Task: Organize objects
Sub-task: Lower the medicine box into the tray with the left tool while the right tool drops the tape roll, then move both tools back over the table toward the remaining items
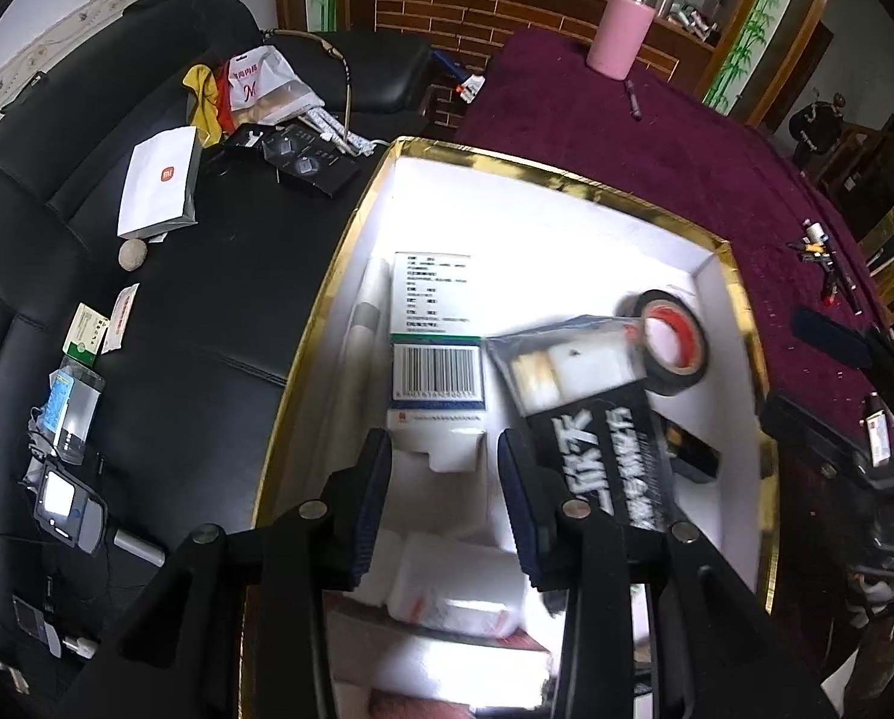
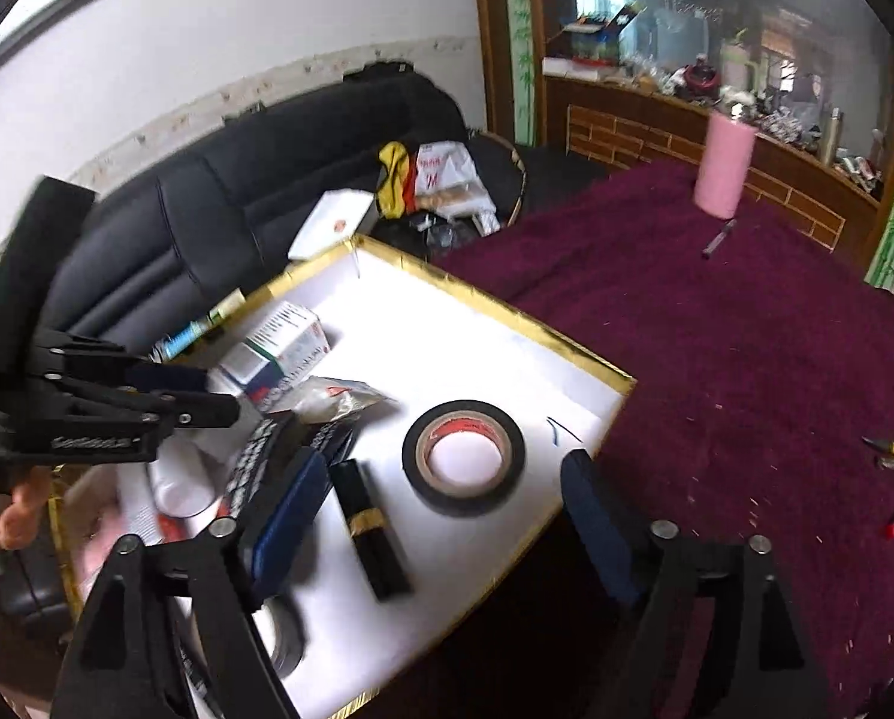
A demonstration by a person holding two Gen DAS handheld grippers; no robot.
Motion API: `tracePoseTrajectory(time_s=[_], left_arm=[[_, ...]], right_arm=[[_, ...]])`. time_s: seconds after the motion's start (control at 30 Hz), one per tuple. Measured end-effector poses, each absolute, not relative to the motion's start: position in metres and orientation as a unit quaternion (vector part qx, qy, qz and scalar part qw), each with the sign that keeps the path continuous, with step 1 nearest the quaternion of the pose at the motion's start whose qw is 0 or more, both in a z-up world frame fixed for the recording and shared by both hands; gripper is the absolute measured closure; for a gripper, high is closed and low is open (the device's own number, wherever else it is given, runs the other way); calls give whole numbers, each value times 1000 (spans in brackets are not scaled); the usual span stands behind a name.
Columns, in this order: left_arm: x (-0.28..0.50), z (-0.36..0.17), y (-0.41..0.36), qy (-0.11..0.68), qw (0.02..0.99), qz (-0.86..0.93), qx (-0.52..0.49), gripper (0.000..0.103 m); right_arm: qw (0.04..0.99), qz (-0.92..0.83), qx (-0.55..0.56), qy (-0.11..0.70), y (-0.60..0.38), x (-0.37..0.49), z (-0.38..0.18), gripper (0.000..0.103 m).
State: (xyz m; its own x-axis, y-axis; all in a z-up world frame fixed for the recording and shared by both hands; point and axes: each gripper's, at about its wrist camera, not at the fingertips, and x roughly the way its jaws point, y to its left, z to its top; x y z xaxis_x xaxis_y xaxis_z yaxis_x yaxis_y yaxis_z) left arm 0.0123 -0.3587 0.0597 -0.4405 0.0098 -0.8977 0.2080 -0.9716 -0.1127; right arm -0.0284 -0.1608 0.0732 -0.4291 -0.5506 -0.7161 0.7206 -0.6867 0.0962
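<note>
**Two claws over the gold-edged box**

The left claw [image 1: 444,467] points steeply down into the white box [image 1: 740,299] with the gold rim. Its jaws are narrow and hold nothing; a white medicine box [image 1: 435,329] lies just past the tips. The right claw [image 2: 441,503] leans down over the box's near corner. Its jaws are wide and empty. The black tape roll [image 2: 464,458] and a black tube [image 2: 369,530] lie in the box between them. The box sits on the purple tabletop [image 2: 746,359].

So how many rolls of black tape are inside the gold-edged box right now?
1. The black tape roll lies flat on the white floor of the gold-edged box, near its right side, beside the black tube. Another could be hidden under the clutter.
</note>
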Motion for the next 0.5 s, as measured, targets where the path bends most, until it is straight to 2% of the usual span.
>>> tracePoseTrajectory(time_s=[0.07, 0.13, 0.2, 0.5], left_arm=[[19, 67, -353, 109, 55, -849, 514, 65], [27, 76, -345, 117, 48, -858, 499, 55], [32, 82, -334, 117, 41, -864, 488, 51], [38, 102, -246, 68, -34, -872, 483, 48]], right_arm=[[380, -842, 372, 95, -142, -17, 78, 9], [377, -844, 373, 80, -127, -11, 81, 8], [371, -845, 381, 61, -108, -4, 80, 7], [311, -865, 393, -5, -10, 20, 74, 0]])
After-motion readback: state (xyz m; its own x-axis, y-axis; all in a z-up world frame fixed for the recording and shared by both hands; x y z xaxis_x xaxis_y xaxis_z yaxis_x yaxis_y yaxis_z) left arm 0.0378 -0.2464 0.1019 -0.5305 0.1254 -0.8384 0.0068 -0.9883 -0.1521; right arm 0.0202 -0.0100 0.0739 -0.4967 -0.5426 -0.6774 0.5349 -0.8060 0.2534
